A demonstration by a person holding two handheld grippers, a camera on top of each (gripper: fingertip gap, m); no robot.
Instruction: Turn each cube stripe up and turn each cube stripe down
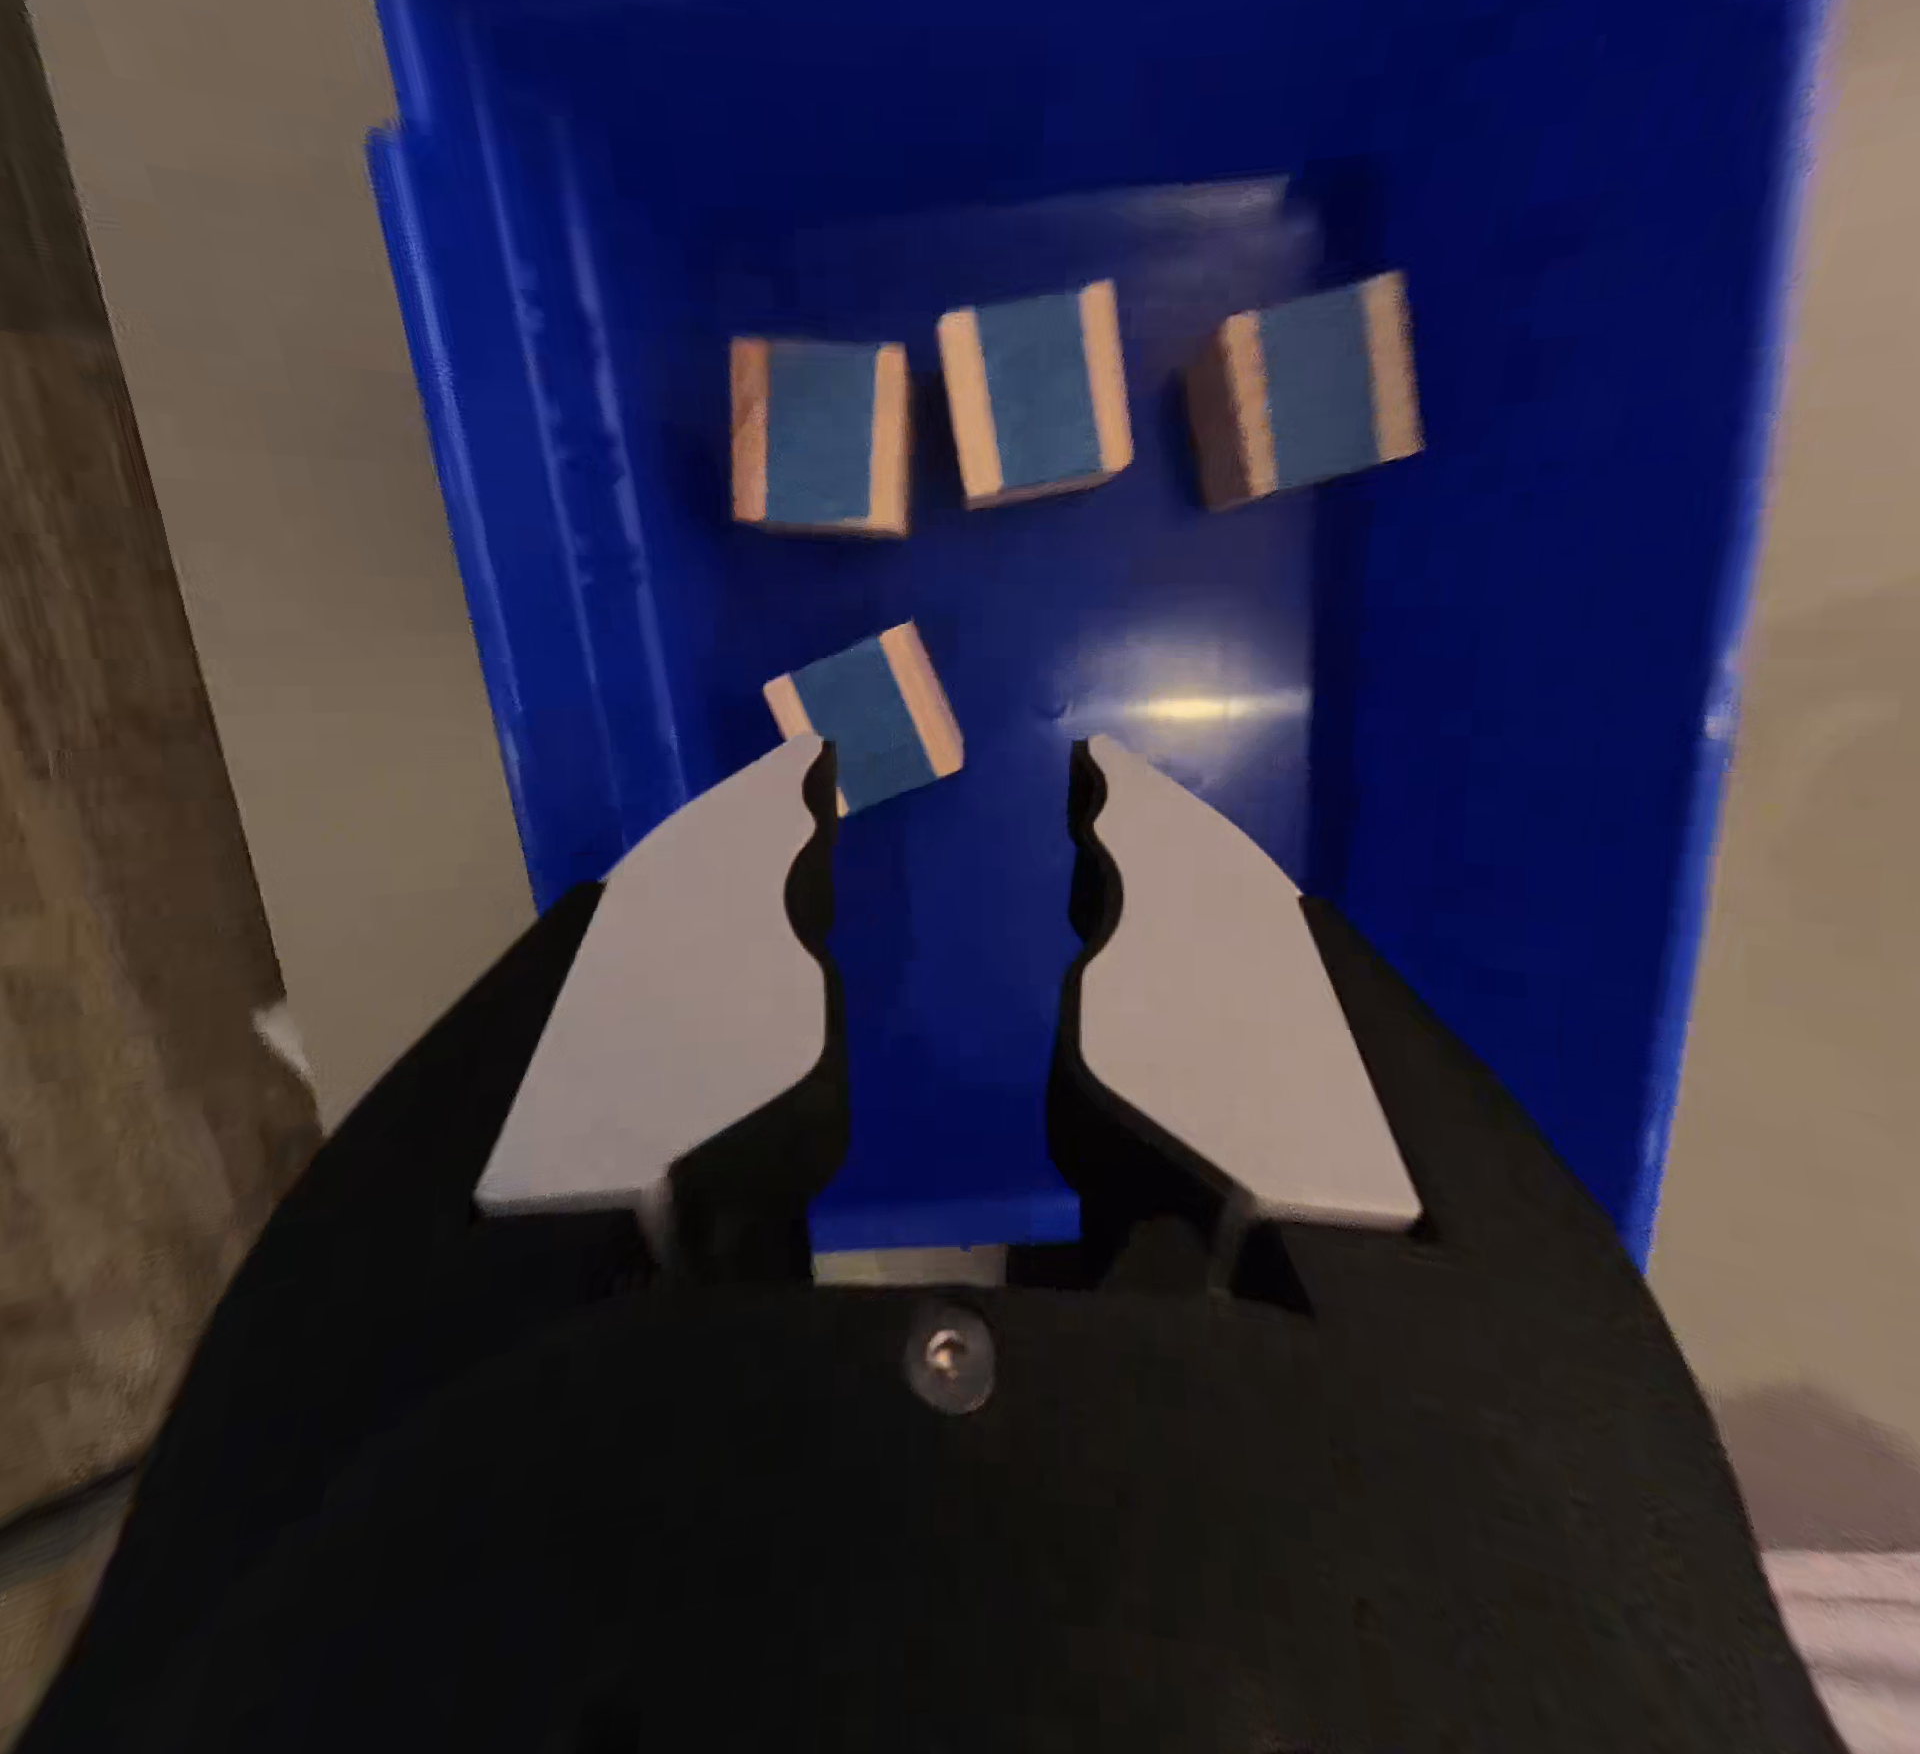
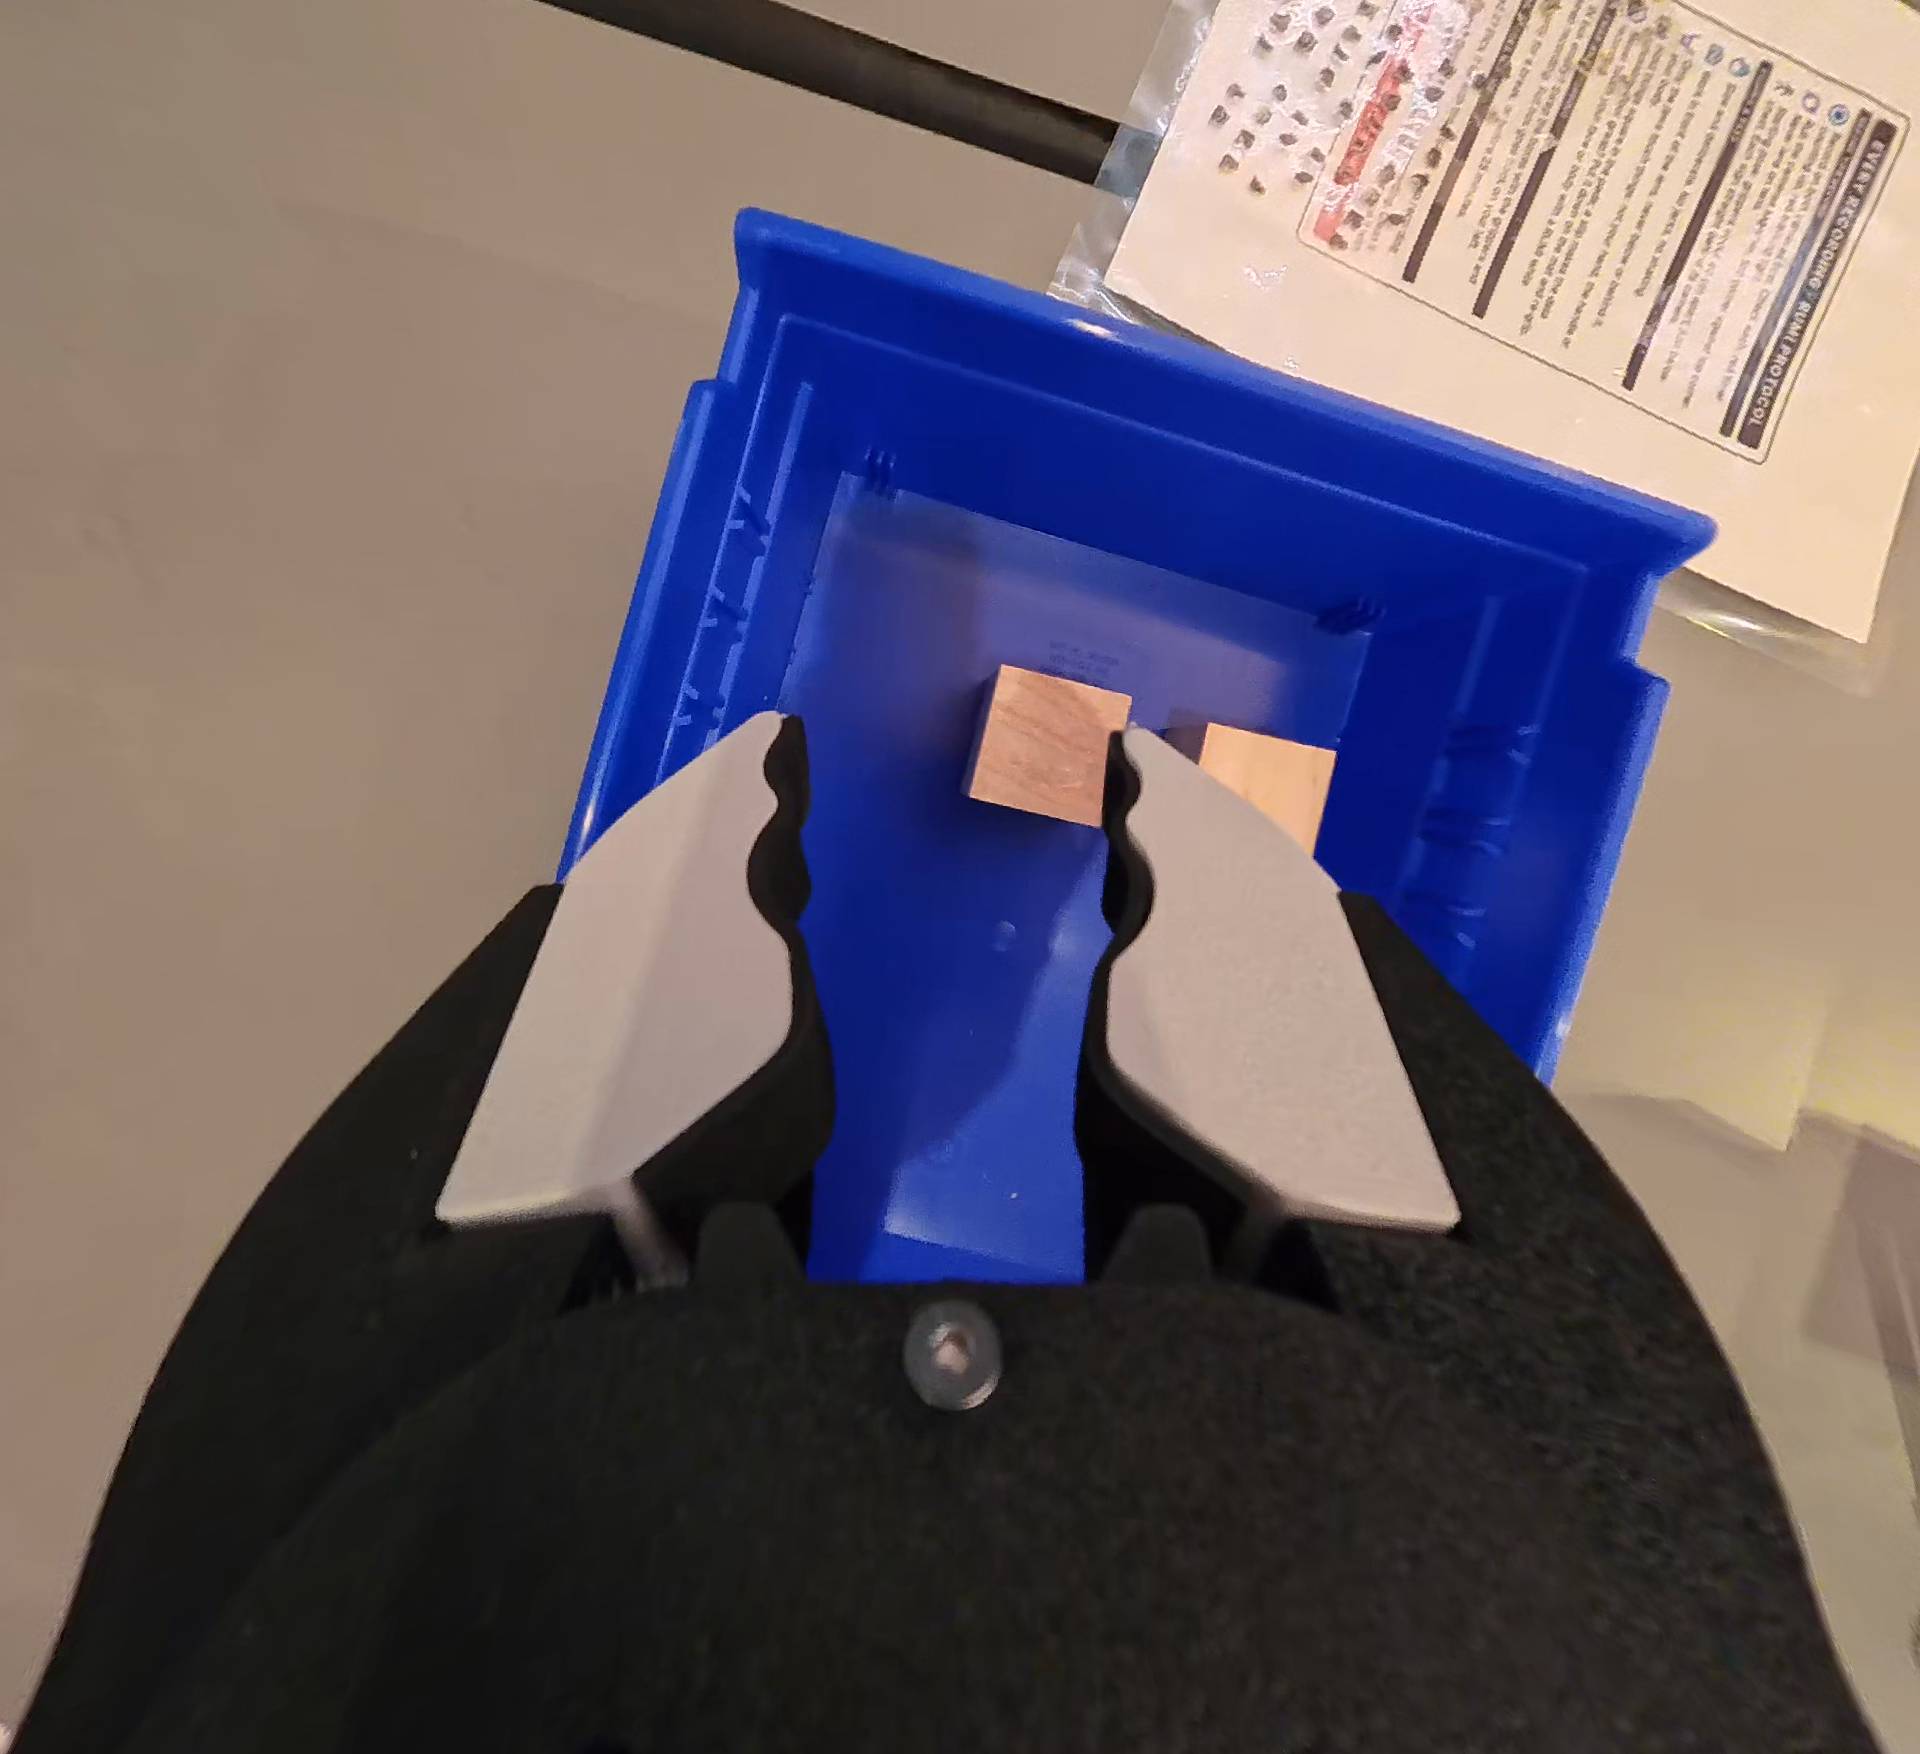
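Four cubes (image 1: 1023, 395) lie stripe up in the left blue bin (image 1: 1507, 769); two plain-faced cubes (image 2: 1044, 754) sit in the right bin (image 2: 1195, 416) (one half hidden). Both the left claw (image 1: 951, 748) and right claw (image 2: 951, 733) hang wide and empty. The turning looks under way; next, the left claw likely must straddle the nearest cube (image 1: 873, 717), just beside its fingertip.

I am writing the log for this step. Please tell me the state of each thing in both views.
Left gripper: open, empty.
Right gripper: open, empty.
Four cubes in left bin: stripe up.
Two cubes in right bin: plain wood up.
Bagged sheet: flat on table.
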